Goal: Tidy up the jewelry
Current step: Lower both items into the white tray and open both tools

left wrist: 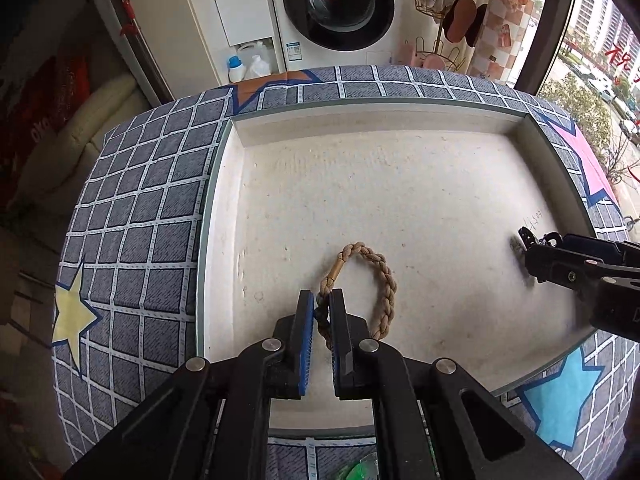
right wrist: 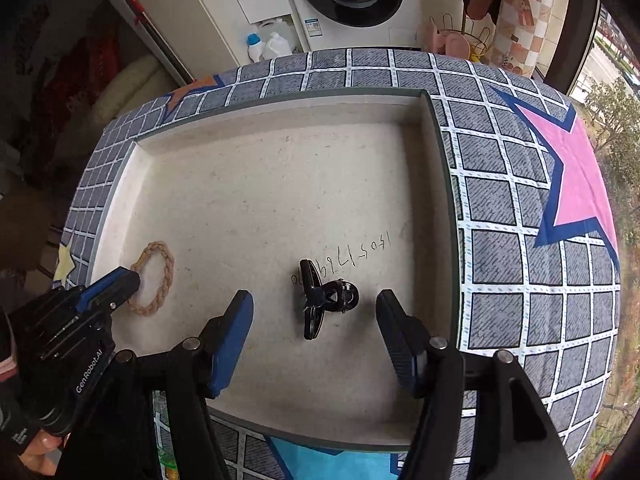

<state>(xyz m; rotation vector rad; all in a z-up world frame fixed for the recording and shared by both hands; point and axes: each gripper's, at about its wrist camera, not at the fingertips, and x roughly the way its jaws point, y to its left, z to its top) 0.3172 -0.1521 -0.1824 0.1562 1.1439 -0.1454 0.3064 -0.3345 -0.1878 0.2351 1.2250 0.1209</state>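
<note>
1. A shallow white tray (left wrist: 400, 184) sits on a grey checked cloth with coloured stars (left wrist: 152, 208); the tray serves as landmark for everything below.
2. A braided tan bracelet (left wrist: 374, 276) lies on the tray floor near the tray's front-left part, as the left wrist view shows it.
3. The left gripper (left wrist: 321, 312) points steeply down over the tray, and its fingers (left wrist: 306, 320) are clamped on the darker end of the bracelet; the rest of the loop lies flat on the tray floor beyond and to the right of the fingertips.
4. A black hair clip (right wrist: 322, 300) rests on the tray floor towards the tray's right wall, just in front of some handwriting on the tray floor (right wrist: 352, 254).
5. The right gripper (right wrist: 316, 312) hangs over that clip with its fingers (right wrist: 236, 328) standing wide apart; the clip lies between the fingertips, touching neither pad.
6. In the left wrist view the right gripper comes in over the tray's right edge, well apart from the bracelet.
</note>
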